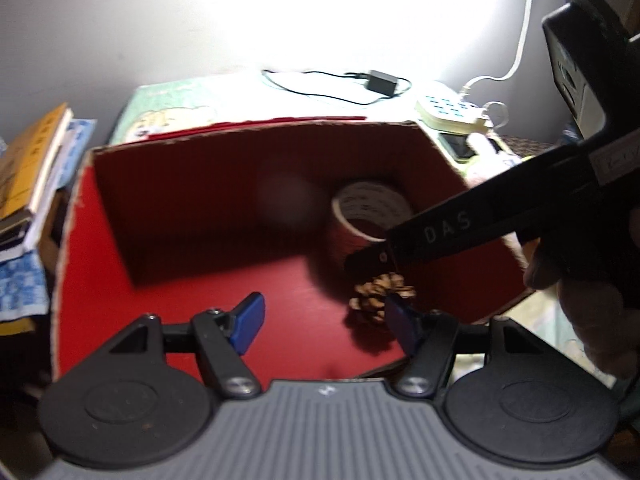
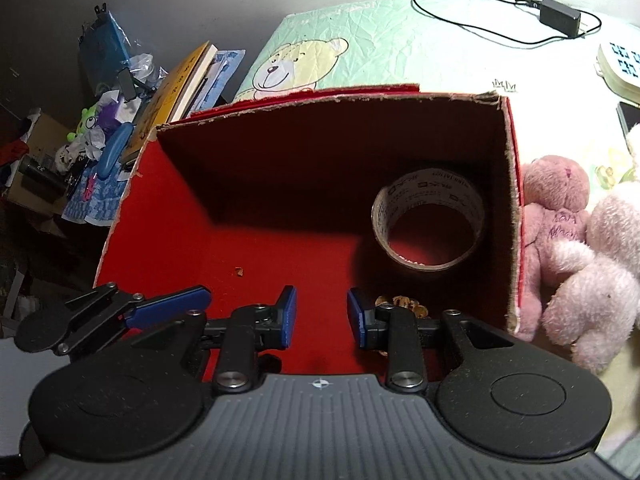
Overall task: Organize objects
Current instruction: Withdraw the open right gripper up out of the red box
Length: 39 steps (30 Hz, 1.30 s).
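Note:
An open red cardboard box point(image 1: 100, 248) point(image 2: 160, 216) sits on a table. Inside at the far right stands a roll of printed tape point(image 1: 372, 208) point(image 2: 428, 220). A pine cone point(image 1: 380, 296) lies on the box floor; in the right wrist view point(image 2: 402, 302) it is mostly hidden behind the right finger. My left gripper point(image 1: 324, 320) is open and empty over the box front, its right finger beside the cone. My right gripper point(image 2: 322, 316) is open and empty above the box floor. The right gripper's body point(image 1: 520, 208) reaches into the box in the left wrist view; the left gripper's finger point(image 2: 168, 306) shows in the right wrist view.
Two pink plush toys point(image 2: 568, 240) lie against the box's right wall. Books point(image 1: 32, 160) point(image 2: 180, 80) and clutter point(image 2: 92, 140) stack at the left. A black adapter with cable point(image 1: 380, 82) point(image 2: 560, 18), a power strip point(image 1: 452, 114) and a teddy-print cloth point(image 2: 360, 48) lie behind the box.

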Motion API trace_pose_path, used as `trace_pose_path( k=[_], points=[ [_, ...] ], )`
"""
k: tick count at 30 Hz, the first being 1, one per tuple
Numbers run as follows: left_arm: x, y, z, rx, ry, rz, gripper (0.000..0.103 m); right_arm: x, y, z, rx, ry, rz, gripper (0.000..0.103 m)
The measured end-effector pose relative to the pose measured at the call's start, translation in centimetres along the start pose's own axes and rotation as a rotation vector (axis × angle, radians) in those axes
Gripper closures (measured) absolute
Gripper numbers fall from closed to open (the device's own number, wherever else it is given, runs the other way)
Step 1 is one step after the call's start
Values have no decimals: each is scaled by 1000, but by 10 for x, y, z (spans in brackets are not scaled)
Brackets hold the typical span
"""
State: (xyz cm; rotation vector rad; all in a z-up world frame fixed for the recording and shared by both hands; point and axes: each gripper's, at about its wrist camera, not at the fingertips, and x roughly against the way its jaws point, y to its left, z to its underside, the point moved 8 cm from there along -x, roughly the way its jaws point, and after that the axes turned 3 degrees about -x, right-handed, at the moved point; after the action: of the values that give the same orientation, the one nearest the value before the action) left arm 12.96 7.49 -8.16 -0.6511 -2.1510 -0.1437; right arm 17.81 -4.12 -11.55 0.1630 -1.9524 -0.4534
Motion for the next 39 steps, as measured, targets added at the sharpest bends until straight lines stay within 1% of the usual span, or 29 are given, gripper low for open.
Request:
trace_pose_path(
  k=[3, 5, 9, 13, 14, 16, 18, 21, 24, 27, 28, 31, 34, 39],
  points=[
    [2, 10, -1, 20, -4, -67, 35, -15, 3, 3, -33, 35, -11, 72],
    [3, 15, -1, 26, -4, -97, 33, -23, 2, 3, -55, 60, -5, 72],
    [2, 20, 1, 22, 8, -136, 31, -34, -3, 5, -87, 90, 44, 72],
    [-1, 19, -2, 24, 14, -147, 25, -35, -14, 5, -97, 94, 131, 71],
    [-1, 19, -3, 26, 16, -147, 24, -33, -12, 6, -85, 96, 135, 71],
    [-2, 18, -3, 32, 21, -148, 23, -27, -9, 8, -60, 72, 166, 65],
    [-4, 19, -3, 34, 29, -170, 23, -19, -2, 9, -29, 40, 145, 66],
    [-4, 19, -4, 48, 44, -181, 22, -4, 2, 11, -35, -13, 112, 66],
    [-2, 18, -4, 54, 51, -210, 22, 13, 2, 17, -46, -83, 109, 66],
    [2, 15, -5, 50, 57, -237, 21, 27, 1, 25, -57, -124, 107, 66],
    [4, 13, -5, 45, 58, -241, 19, 31, 1, 27, -61, -140, 107, 66],
    [12, 7, -5, 24, 46, -259, 16, 44, 1, 34, -61, -188, 120, 66],
    [22, -1, -5, 1, 28, -281, 12, 49, -6, 31, -71, -223, 121, 66],
    [35, -7, -1, -4, 23, -292, 11, 62, -7, 40, -78, -281, 134, 64]
  ],
)
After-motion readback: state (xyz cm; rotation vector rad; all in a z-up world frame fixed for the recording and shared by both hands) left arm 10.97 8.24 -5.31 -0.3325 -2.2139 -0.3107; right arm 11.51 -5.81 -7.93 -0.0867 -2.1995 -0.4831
